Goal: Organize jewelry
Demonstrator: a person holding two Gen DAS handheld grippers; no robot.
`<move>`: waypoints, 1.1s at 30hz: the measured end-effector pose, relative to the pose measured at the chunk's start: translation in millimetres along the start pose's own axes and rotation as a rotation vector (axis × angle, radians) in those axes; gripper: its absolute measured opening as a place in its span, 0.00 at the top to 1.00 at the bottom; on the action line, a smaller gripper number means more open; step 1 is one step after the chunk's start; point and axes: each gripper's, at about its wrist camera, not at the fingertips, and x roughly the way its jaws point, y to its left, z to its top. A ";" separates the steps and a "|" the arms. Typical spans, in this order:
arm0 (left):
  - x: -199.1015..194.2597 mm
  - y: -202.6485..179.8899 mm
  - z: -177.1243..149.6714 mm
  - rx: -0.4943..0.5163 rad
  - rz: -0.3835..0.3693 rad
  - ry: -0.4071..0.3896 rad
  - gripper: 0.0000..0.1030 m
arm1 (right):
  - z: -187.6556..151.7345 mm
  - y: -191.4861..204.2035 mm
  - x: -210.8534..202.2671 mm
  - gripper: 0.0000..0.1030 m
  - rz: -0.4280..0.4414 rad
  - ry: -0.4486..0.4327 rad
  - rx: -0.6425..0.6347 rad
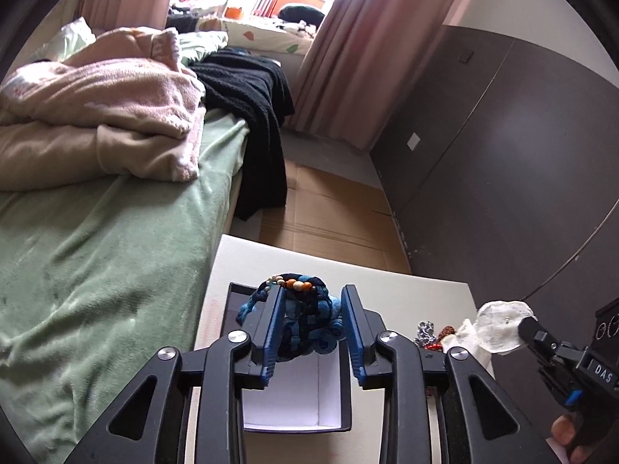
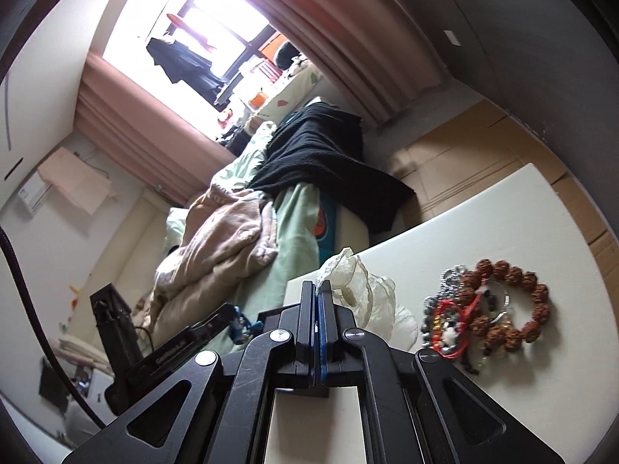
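Observation:
My left gripper points down over a black box with a white inside on the white table. A blue braided bracelet with orange and cream beads sits between its blue pads; it leans on the left pad, and a narrow gap shows at the right one. My right gripper is shut on a crumpled white sheer pouch, held above the table. The left wrist view shows that pouch at the far right. A pile of jewelry lies on the table: a brown bead bracelet, a red cord bracelet and a silver chain.
A bed with a green sheet, pink blankets and a black throw runs along the table's left side. Dark wardrobe doors stand to the right, with cardboard on the floor between. A person's fingers hold the right tool.

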 end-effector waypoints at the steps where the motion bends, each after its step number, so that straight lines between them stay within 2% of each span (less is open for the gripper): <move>1: 1.2 0.9 0.6 -0.008 -0.009 0.015 0.58 | -1.2 2.9 2.9 0.97 0.007 0.005 -0.006; 3: -0.8 3.9 1.1 -0.027 -0.032 0.014 0.43 | -5.5 9.7 8.6 0.97 0.025 0.016 -0.018; 4: -4.0 5.9 2.0 -0.037 -0.038 0.002 0.40 | -7.7 14.7 12.8 0.97 0.033 0.023 -0.028; 6: -9.5 8.4 3.7 -0.052 -0.034 -0.016 0.29 | -11.6 21.2 18.9 0.97 0.053 0.036 -0.038; 8: -16.1 14.8 5.9 -0.075 -0.034 -0.041 0.25 | -15.8 31.8 28.4 0.97 0.075 0.054 -0.053; 13: -26.3 30.5 11.5 -0.122 -0.021 -0.066 0.25 | -23.2 51.3 48.3 0.97 0.119 0.083 -0.083; 19: -33.0 44.9 16.9 -0.159 -0.013 -0.087 0.25 | -31.0 61.1 75.6 0.96 0.217 0.140 -0.053; 21: -33.1 46.1 16.5 -0.162 -0.011 -0.086 0.25 | -35.1 60.4 90.4 0.72 0.218 0.214 -0.035; 22: -32.9 45.8 16.0 -0.160 -0.011 -0.082 0.25 | -37.2 56.9 98.6 0.40 0.200 0.258 -0.020; 23: -32.1 45.1 15.8 -0.156 -0.012 -0.077 0.25 | -38.7 53.1 101.5 0.31 0.180 0.269 -0.008; 26: -30.5 42.4 15.5 -0.145 -0.014 -0.074 0.25 | -37.0 41.5 96.0 0.31 0.138 0.262 0.018; 33: -24.6 22.4 10.9 -0.099 -0.028 -0.058 0.25 | -21.5 12.3 52.2 0.31 0.020 0.186 0.038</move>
